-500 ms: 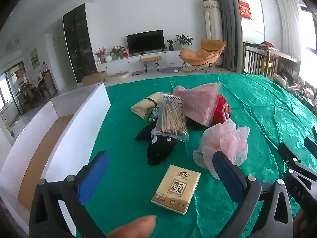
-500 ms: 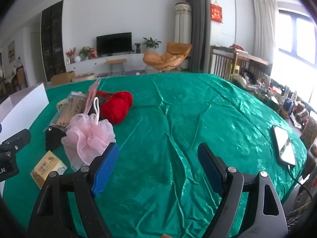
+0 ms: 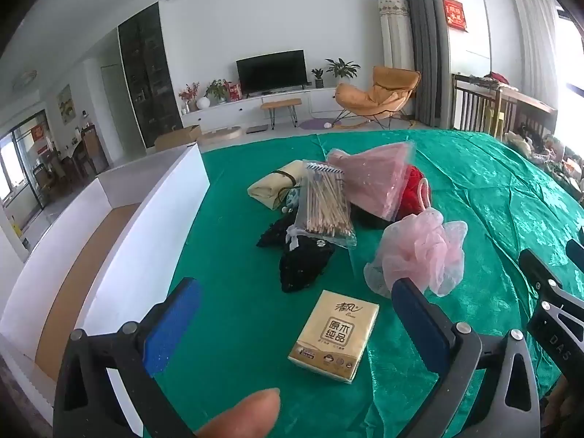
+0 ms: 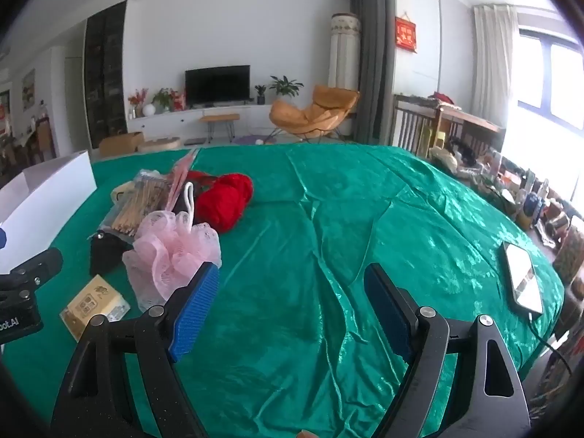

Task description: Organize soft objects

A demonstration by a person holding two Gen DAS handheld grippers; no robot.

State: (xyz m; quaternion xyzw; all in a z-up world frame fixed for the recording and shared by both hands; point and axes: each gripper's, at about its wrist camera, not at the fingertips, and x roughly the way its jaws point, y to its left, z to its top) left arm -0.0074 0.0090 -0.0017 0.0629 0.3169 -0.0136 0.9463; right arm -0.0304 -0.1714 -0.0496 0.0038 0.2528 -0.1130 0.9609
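Observation:
A heap of soft things lies on the green cloth (image 3: 237, 310): a pink bath pouf (image 3: 419, 252) (image 4: 171, 252), red yarn (image 4: 226, 200), a black lacy cloth (image 3: 303, 266), a cream bundle (image 3: 273, 186), a pink bagged item (image 3: 372, 179) and a bag of wooden sticks (image 3: 325, 208). A tan tissue pack (image 3: 335, 335) (image 4: 93, 303) lies nearest. My left gripper (image 3: 292, 314) hovers open just short of the tissue pack. Right of the pouf, my right gripper (image 4: 292, 299) is open over bare cloth.
A white box (image 3: 120, 233) with a brown floor stands at the left edge of the cloth. A phone (image 4: 522, 277) on a cable lies at the right edge. A fingertip (image 3: 241, 416) shows at the bottom of the left wrist view.
Both grippers have barely shifted; the heap and the tissue pack lie as before.

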